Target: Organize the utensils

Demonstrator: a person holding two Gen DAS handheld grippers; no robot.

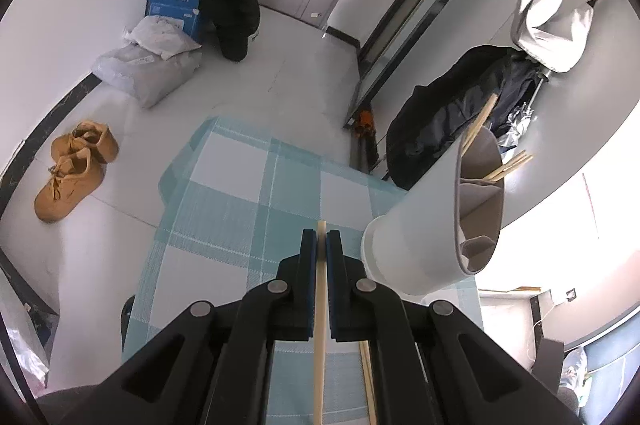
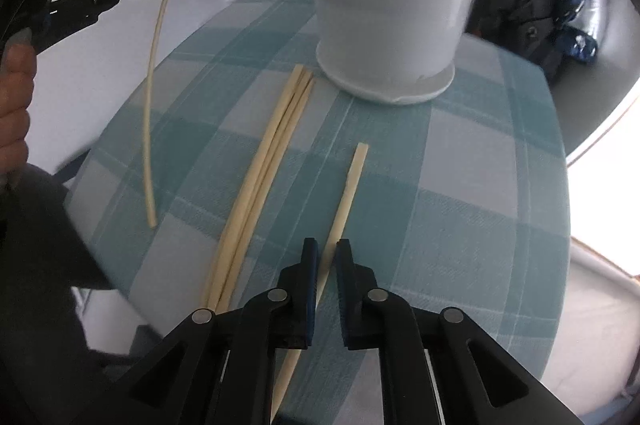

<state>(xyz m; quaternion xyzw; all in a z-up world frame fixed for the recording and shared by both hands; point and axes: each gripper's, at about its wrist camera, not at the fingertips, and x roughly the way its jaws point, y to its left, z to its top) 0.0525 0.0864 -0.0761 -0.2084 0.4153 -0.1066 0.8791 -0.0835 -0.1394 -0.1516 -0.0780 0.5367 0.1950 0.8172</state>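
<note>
**Operator:** Right wrist view, item one: my right gripper (image 2: 325, 245), fingers drawn narrow around a single chopstick (image 2: 347, 193) lying on the worktop (image 2: 480, 185). I can't tell whether the pads actually press it. Item two: bundle of chopsticks (image 2: 264, 161) at 11 o'clock from those fingers, tips just beside the utensil holder (image 2: 394, 21) at 12.

**Spotter:** And the left?

**Operator:** Left gripper (image 1: 321, 235) shut on a chopstick (image 1: 320, 325), gripped near one end; the long free end hangs down in the right view. I judge it could swing and knock the bundle, or miss a compartment in the holder.

**Spotter:** Other risks?

**Operator:** A loose right pinch would let its stick pivot or drop. The holder looks light; a nudge might tip it.

**Spotter:** Edges?

**Operator:** Worktop edge sits close at 9 o'clock under the hanging stick; floor (image 1: 280, 73) beyond. Open cloth at 3 o'clock.
</note>
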